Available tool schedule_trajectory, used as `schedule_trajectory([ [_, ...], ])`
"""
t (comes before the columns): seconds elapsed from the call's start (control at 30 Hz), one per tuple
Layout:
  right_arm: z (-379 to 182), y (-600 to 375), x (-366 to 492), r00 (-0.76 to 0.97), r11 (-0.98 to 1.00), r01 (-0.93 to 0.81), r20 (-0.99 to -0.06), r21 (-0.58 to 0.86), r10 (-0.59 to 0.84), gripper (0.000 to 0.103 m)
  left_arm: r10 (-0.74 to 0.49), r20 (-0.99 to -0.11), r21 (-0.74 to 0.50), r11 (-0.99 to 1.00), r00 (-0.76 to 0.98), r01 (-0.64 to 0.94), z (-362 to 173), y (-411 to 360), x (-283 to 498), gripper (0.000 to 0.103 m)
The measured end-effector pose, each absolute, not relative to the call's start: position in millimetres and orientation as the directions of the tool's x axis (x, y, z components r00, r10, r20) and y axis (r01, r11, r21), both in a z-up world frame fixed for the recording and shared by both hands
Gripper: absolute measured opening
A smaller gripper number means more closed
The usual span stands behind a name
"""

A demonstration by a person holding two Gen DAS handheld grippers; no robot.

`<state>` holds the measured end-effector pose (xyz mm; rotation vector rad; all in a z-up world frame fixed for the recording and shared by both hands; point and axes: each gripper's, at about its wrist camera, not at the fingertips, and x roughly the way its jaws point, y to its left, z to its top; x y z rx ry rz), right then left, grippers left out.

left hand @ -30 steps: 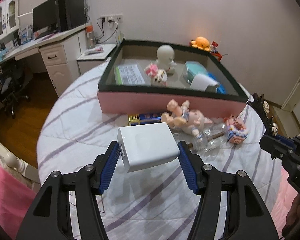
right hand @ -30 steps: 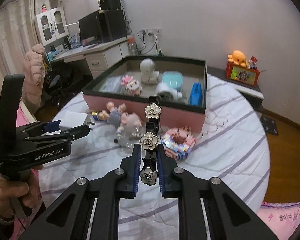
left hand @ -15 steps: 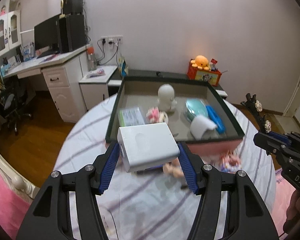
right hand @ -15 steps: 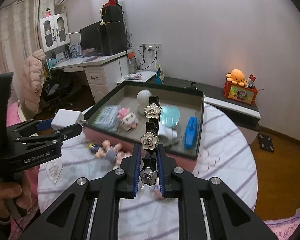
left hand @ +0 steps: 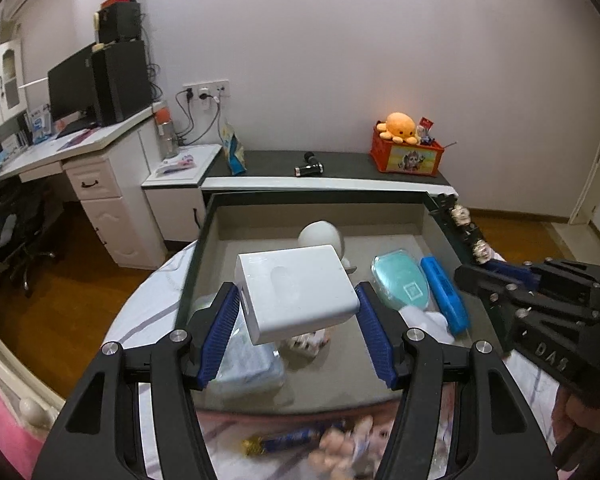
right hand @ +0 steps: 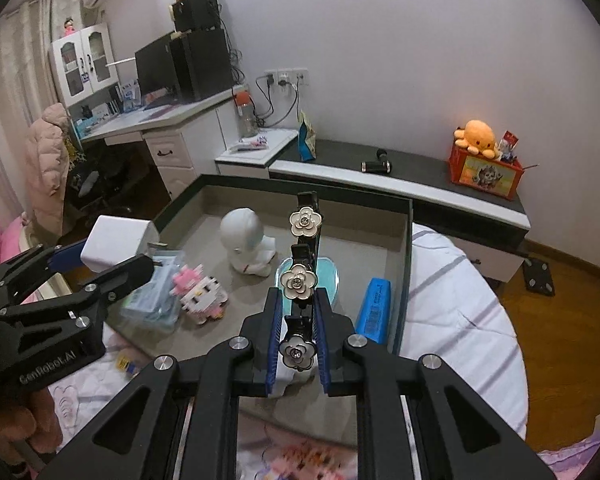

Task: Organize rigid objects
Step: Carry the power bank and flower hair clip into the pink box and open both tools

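Note:
My left gripper (left hand: 297,308) is shut on a white rectangular box (left hand: 292,280) and holds it in the air over the near left part of the dark-rimmed storage box (left hand: 320,196). My right gripper (right hand: 298,300) is shut on a black hair clip with flower ornaments (right hand: 305,222), above the storage box's near right part. The right wrist view shows the left gripper (right hand: 112,256) with the white box (right hand: 116,240) at the left. Inside the storage box lie a white figure (right hand: 246,240), a pink block figure (right hand: 200,292), a teal oval case (left hand: 400,284) and a blue bar (right hand: 376,308).
A clear packet (right hand: 156,292) lies in the storage box's left part. A blue-and-yellow tube (left hand: 288,438) and a blurred doll lie on the striped bedcover (right hand: 460,304) in front of it. Behind stand a low cabinet with an orange octopus toy (left hand: 400,128) and a white desk (left hand: 100,148).
Both grippers have moved forward and a little up, from above the bedcover to above the storage box. The doll and tube have slid to the bottom of the views. Both grips are unchanged.

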<state>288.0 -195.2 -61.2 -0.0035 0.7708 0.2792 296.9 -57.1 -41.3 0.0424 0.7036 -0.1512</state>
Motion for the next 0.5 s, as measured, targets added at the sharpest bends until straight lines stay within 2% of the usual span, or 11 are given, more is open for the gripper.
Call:
schedule_trajectory([
  [0.3,-82,-194,312,0.647,0.967,-0.237,-0.727,0.095,0.23,0.016,-0.09,-0.656,0.036,0.988,0.749,0.151,-51,-75,321,0.063],
  [0.33,-84,-194,312,0.648,0.968,-0.232,-0.728,0.094,0.226,0.02,-0.091,-0.654,0.037,0.988,0.751,0.151,-51,-75,321,0.064],
  [0.37,-85,-194,313,0.645,0.968,-0.233,-0.73,0.094,0.226,0.035,-0.092,-0.651,0.036,0.988,0.753,0.152,-49,-75,320,0.067],
  [0.4,-86,-194,313,0.643,0.968,-0.234,-0.732,0.092,0.225,0.045,-0.089,-0.646,0.039,0.988,0.758,0.149,-47,-75,319,0.069],
  [0.43,-86,-194,311,0.647,0.969,-0.232,-0.729,0.089,0.222,0.063,-0.083,-0.642,0.044,0.988,0.762,0.145,-46,-74,318,0.075],
  [0.47,-84,-194,308,0.659,0.969,-0.23,-0.719,0.088,0.221,0.075,-0.078,-0.636,0.048,0.989,0.767,0.141,-44,-74,316,0.08],
  [0.5,-82,-194,304,0.669,0.969,-0.228,-0.709,0.091,0.224,0.08,-0.074,-0.627,0.051,0.989,0.775,0.136,-41,-73,313,0.082],
])
